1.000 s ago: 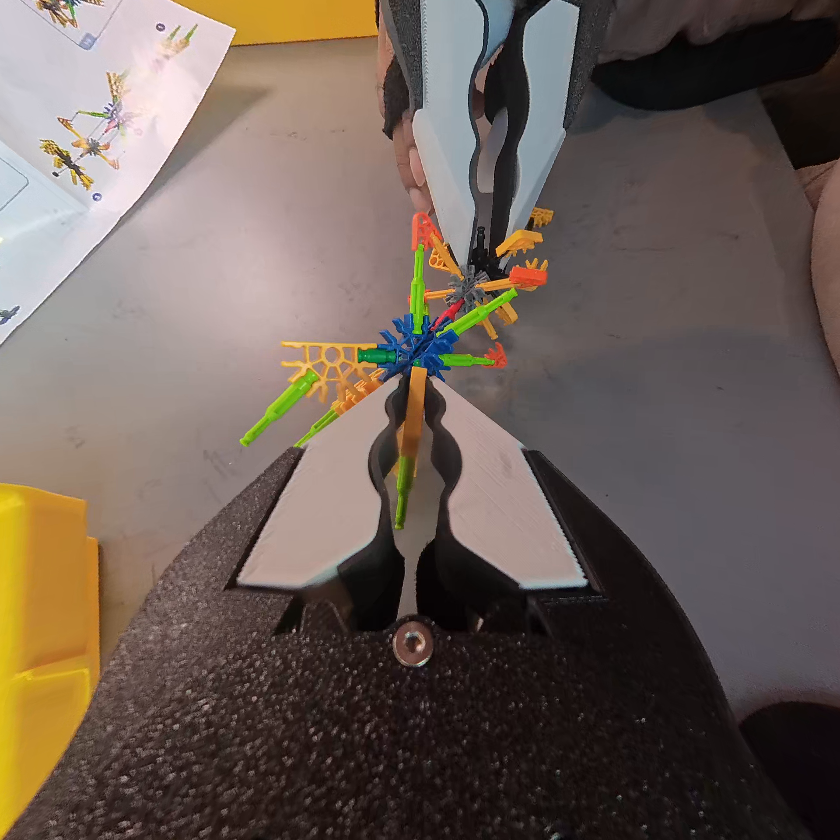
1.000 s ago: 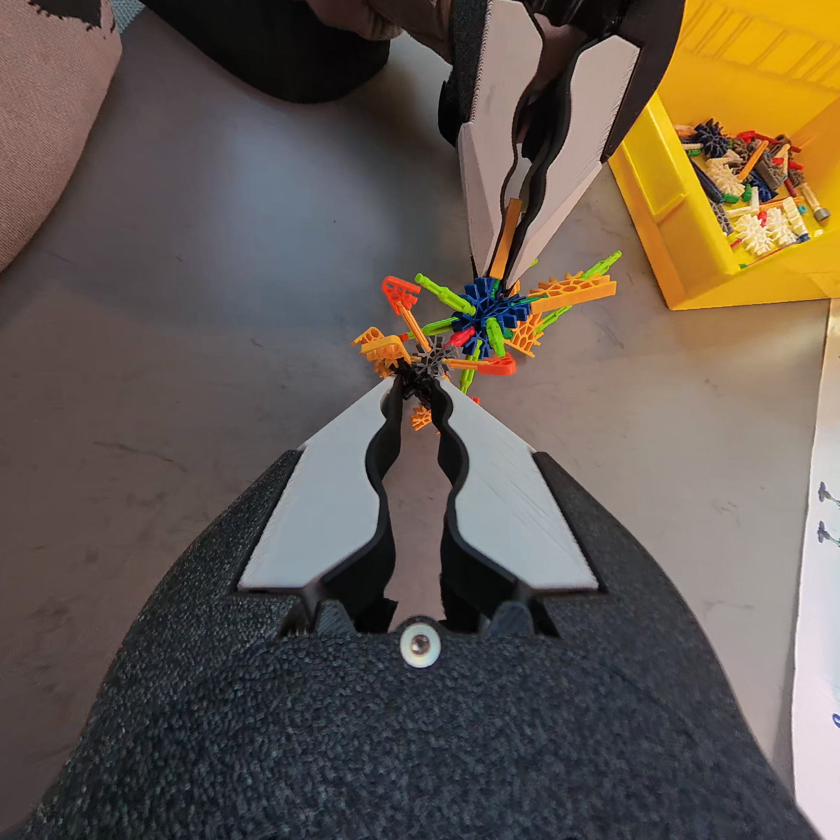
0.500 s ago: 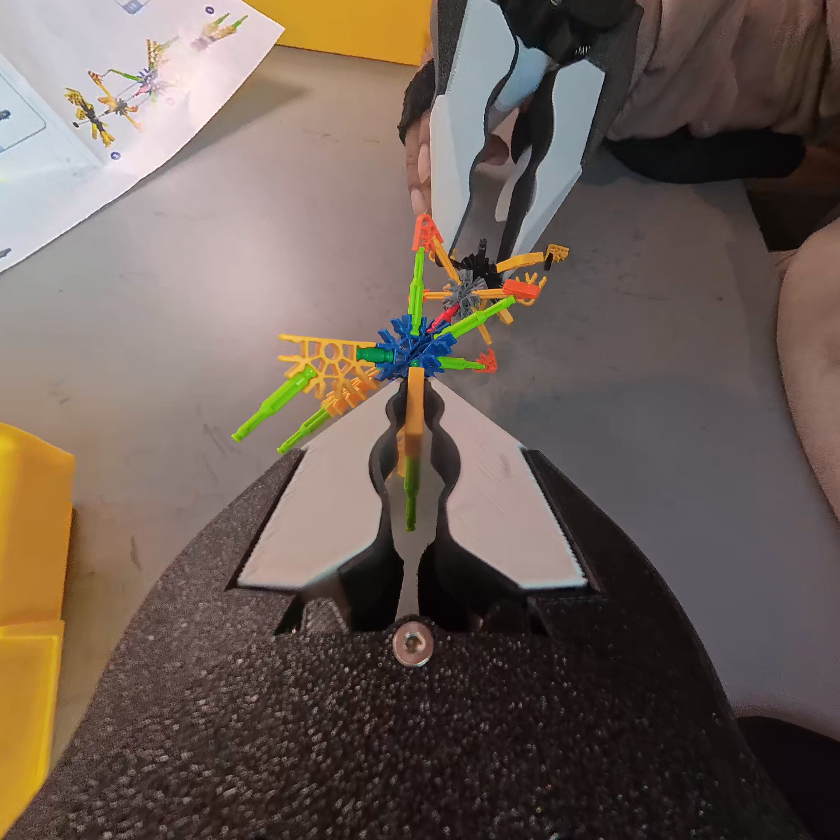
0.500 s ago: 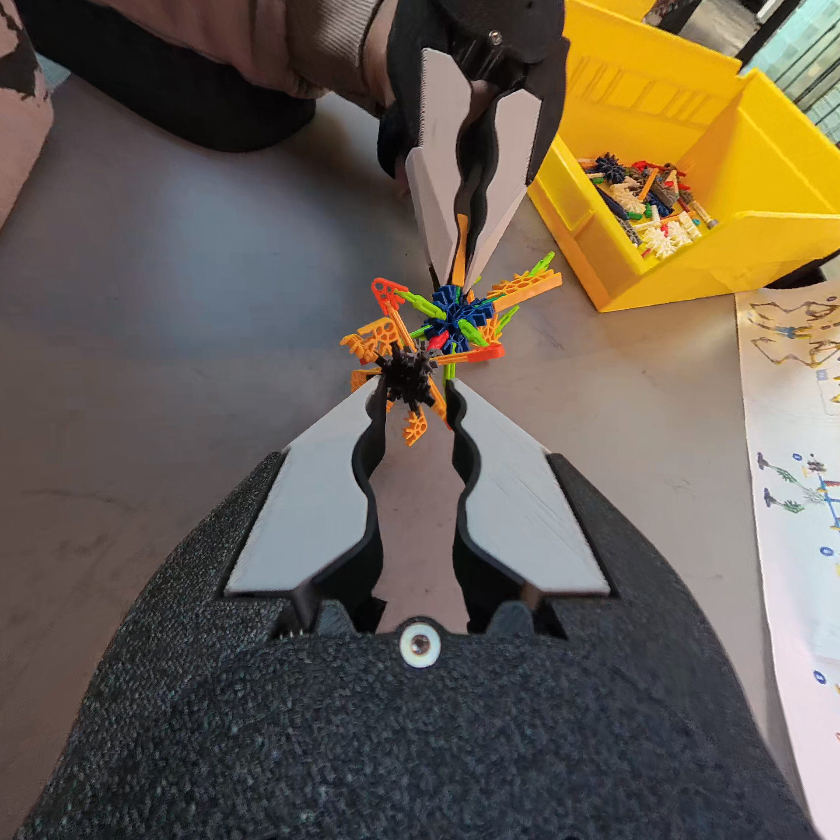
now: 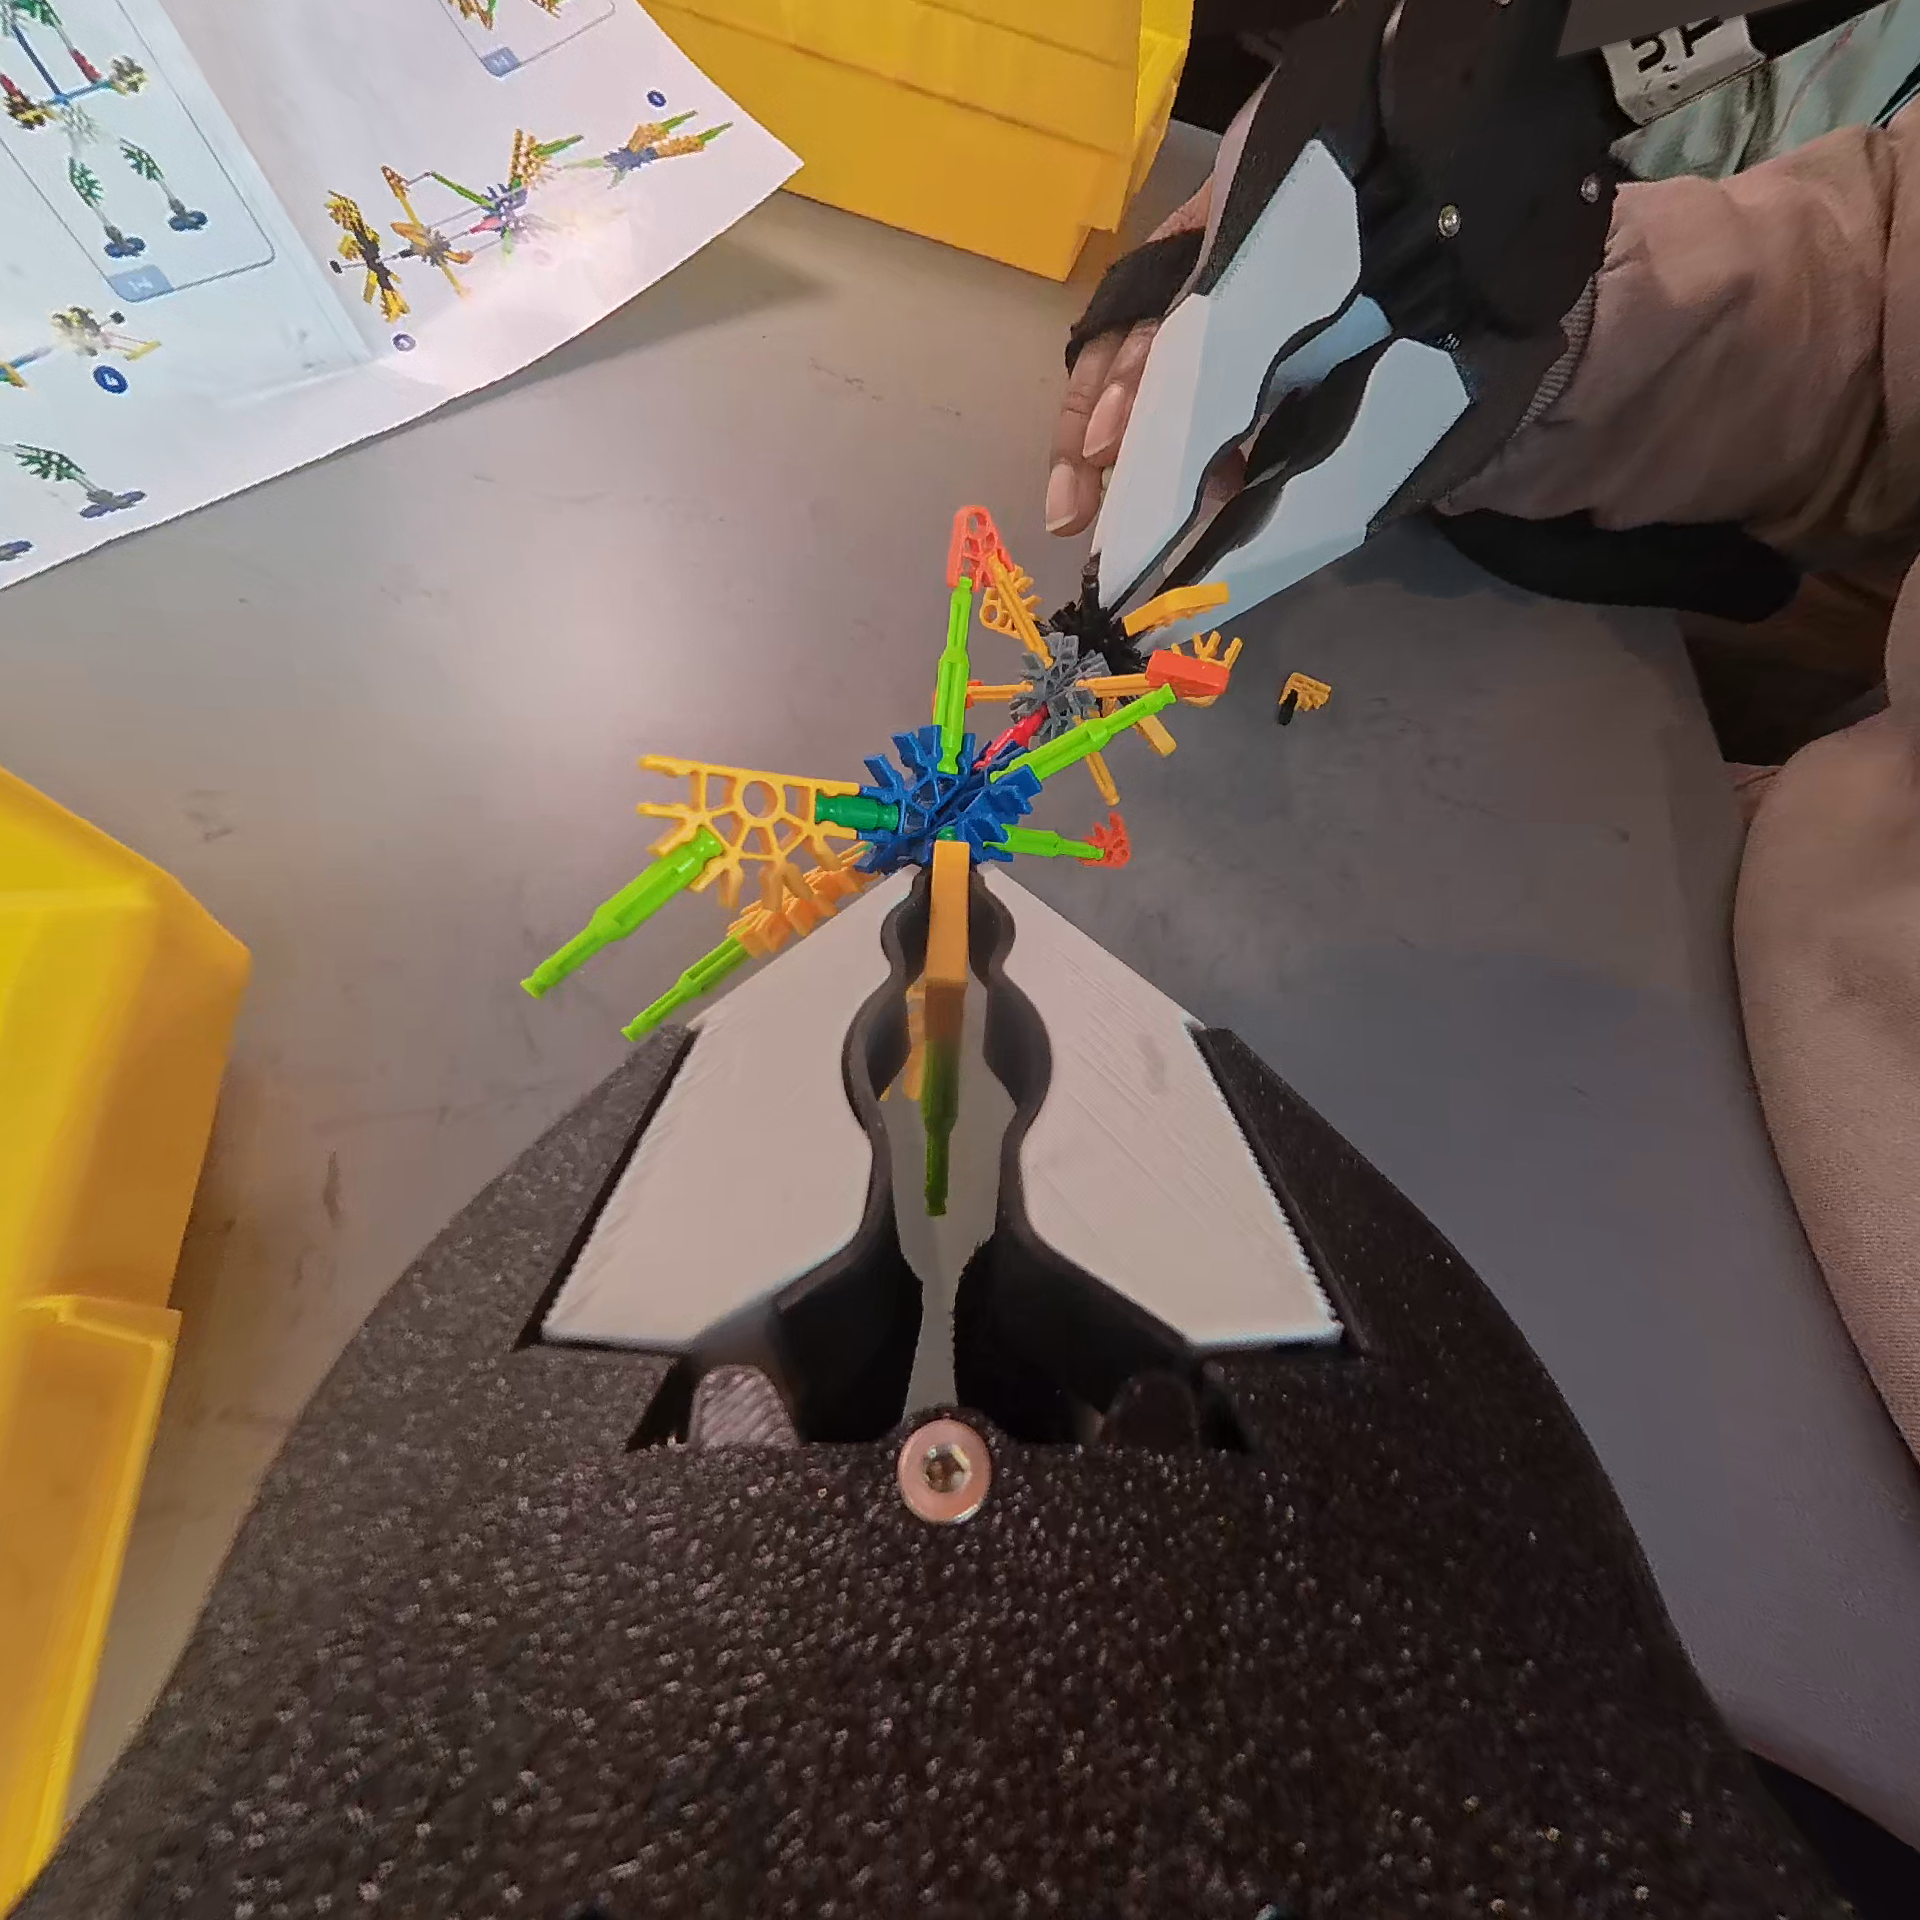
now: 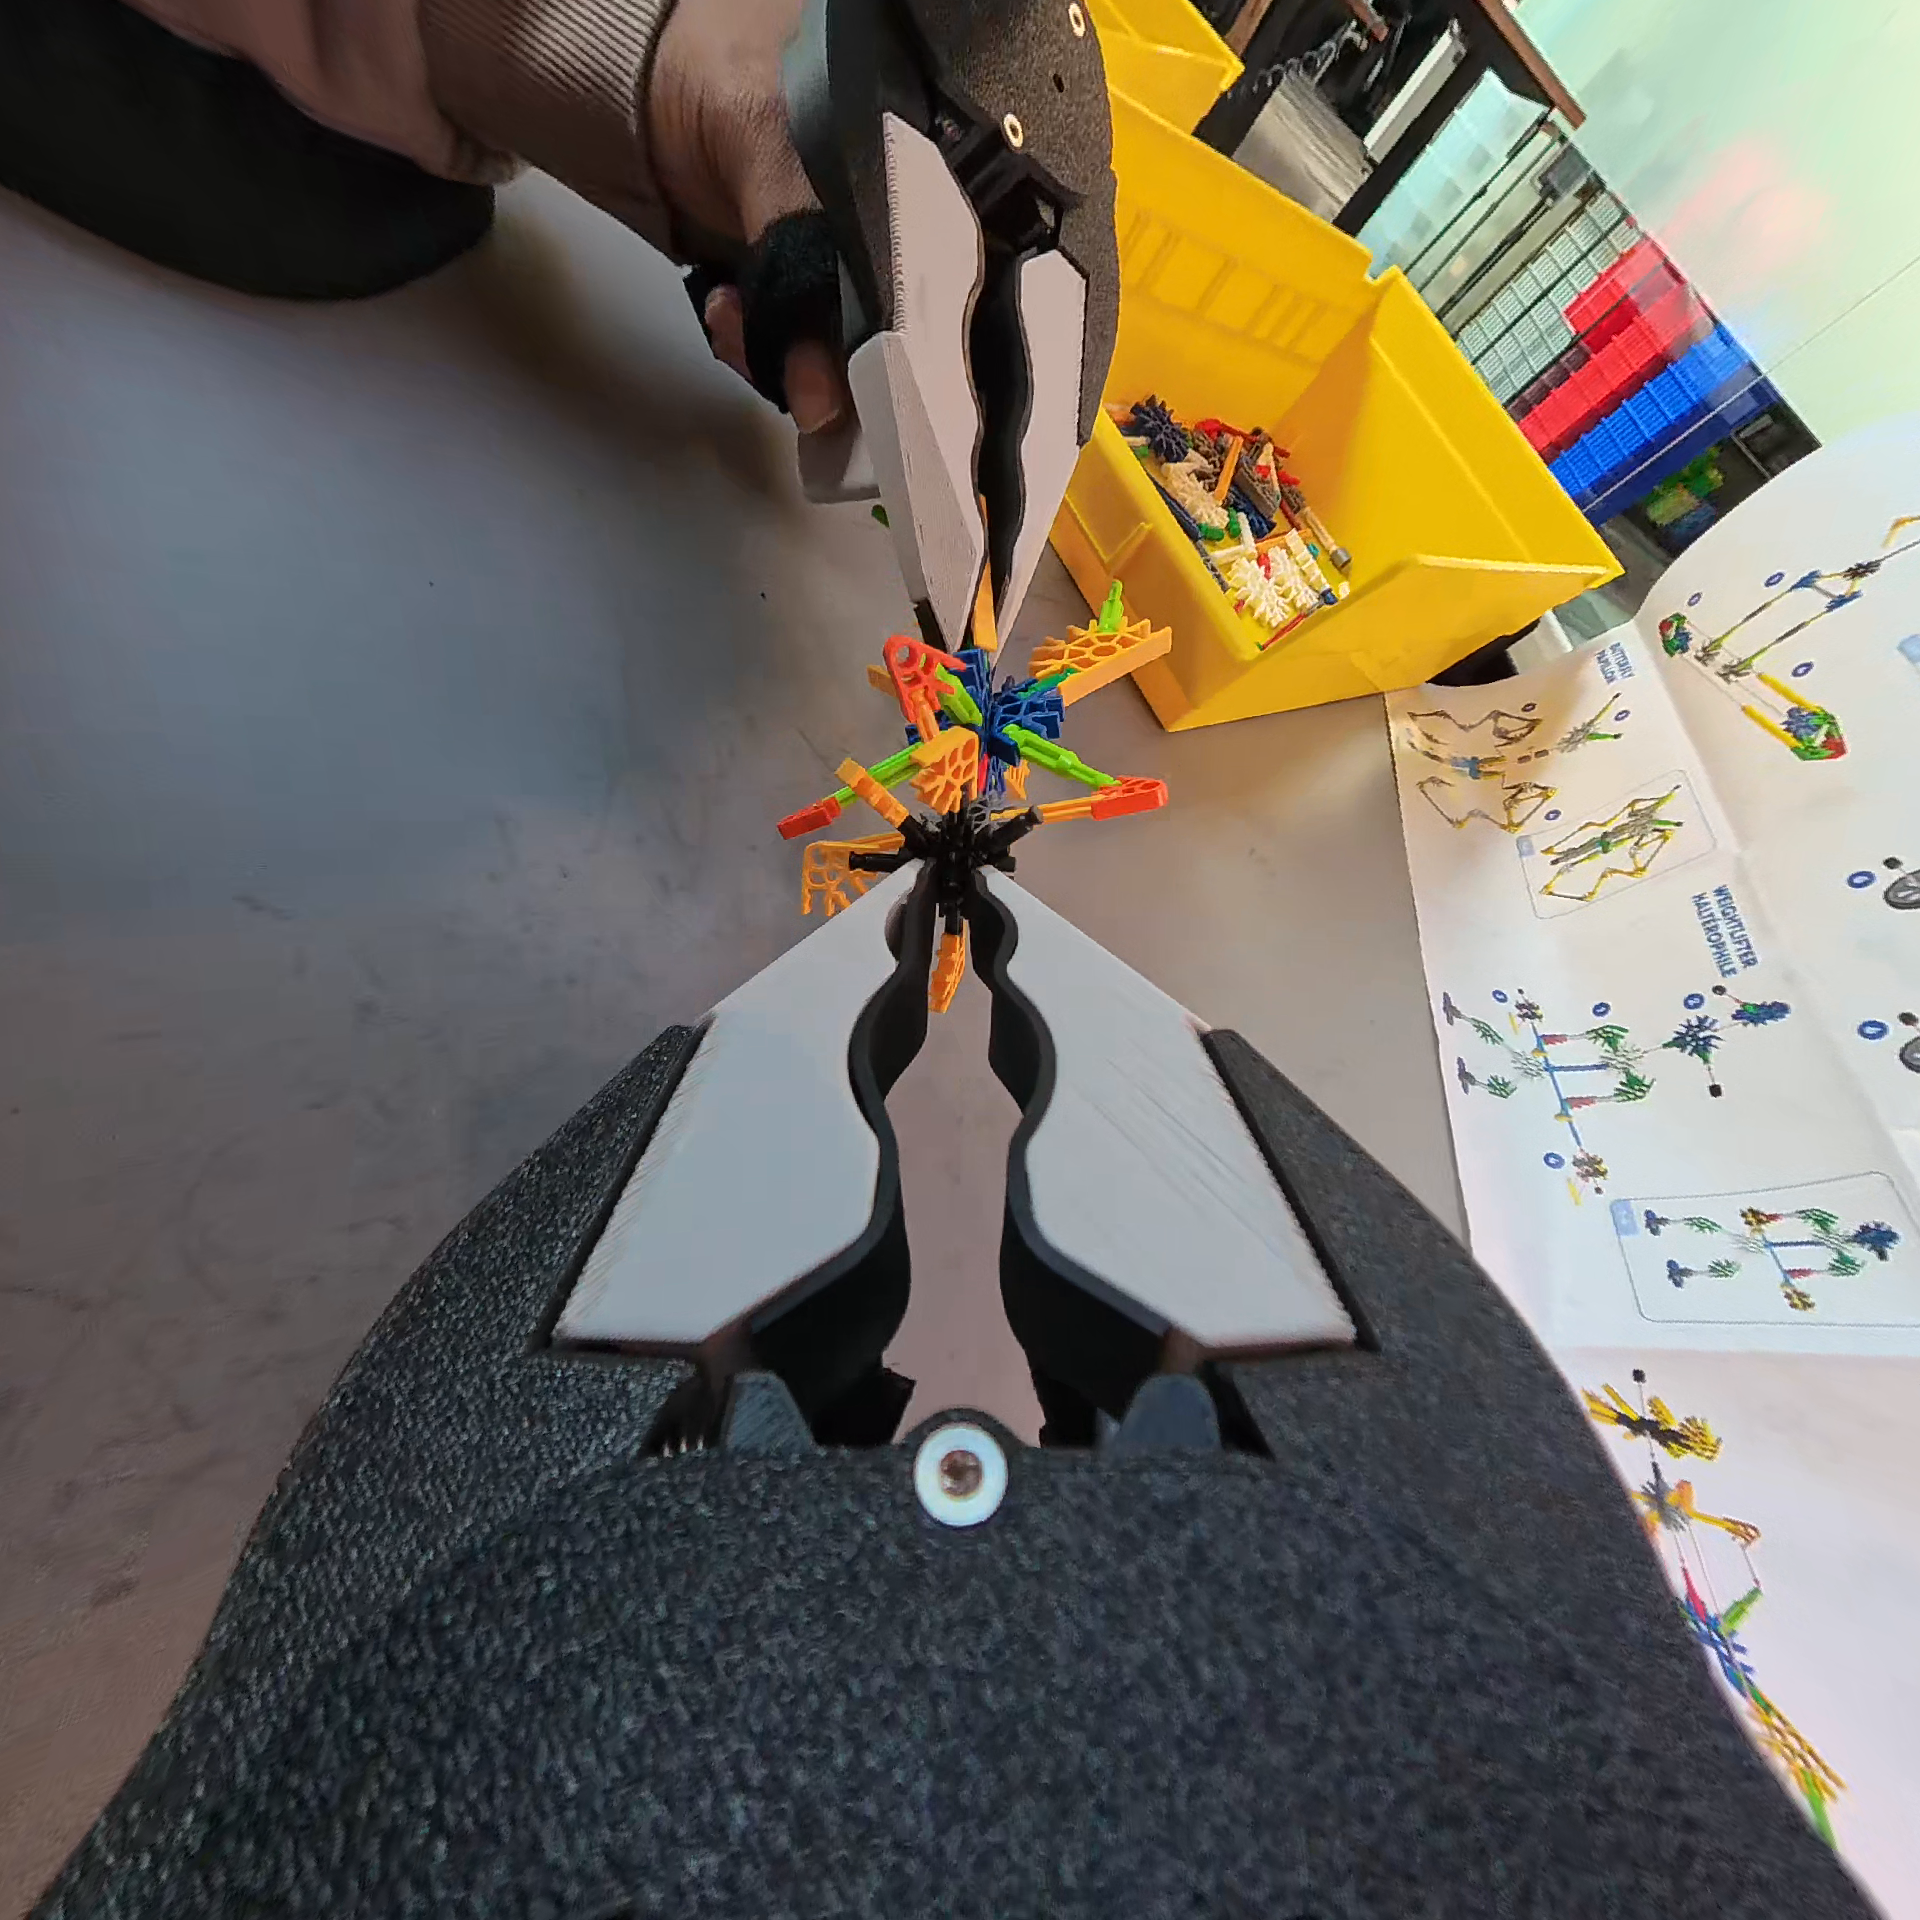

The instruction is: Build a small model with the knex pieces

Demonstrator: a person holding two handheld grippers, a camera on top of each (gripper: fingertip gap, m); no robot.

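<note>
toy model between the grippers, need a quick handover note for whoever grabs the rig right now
Left gripper: shut on an orange rod of the toy model, beside its blue hub.
Right gripper: shut on the black hub at the model's other end.
The model hangs between them over the grey table.
One small orange piece lies loose on the table beside the model.
Yellow bin of spare parts and instruction sheet lie to the right gripper's right.
Model partly built; what remains cannot be told from the views.

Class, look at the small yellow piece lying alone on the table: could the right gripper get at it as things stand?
Probably not yet: the right gripper is shut on the toy model's black hub. The small yellow piece lies close, with bare table around it.
</note>
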